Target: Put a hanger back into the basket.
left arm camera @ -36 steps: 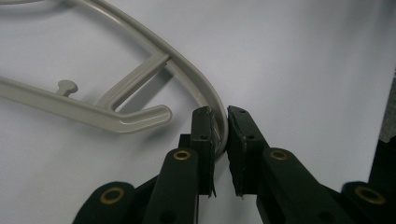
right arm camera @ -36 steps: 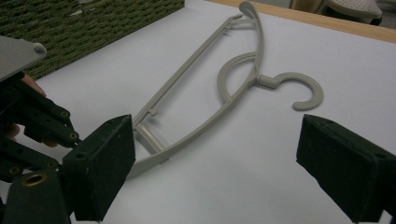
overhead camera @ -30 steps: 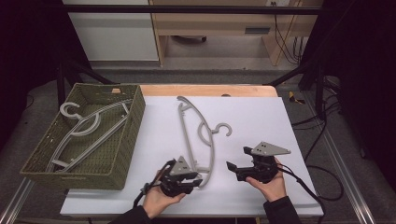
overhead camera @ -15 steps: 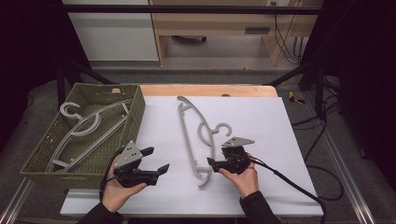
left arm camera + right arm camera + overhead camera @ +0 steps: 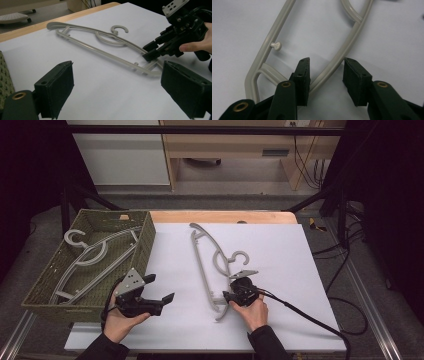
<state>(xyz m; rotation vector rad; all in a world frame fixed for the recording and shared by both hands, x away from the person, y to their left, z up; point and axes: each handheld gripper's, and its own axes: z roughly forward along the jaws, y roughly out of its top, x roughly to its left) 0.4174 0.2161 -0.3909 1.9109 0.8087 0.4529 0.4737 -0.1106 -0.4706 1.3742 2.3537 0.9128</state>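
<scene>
My right gripper has been closing its jaws around one bar of the grey plastic hanger lying flat on the white table top, not squeezing yet. My left gripper has just opened wide, holding nothing. Farther left sits a green woven basket with more hangers.

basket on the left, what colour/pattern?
Olive-green woven basket, a tight wicker-like weave. Best seen in the high view, with grey hangers inside.
</scene>
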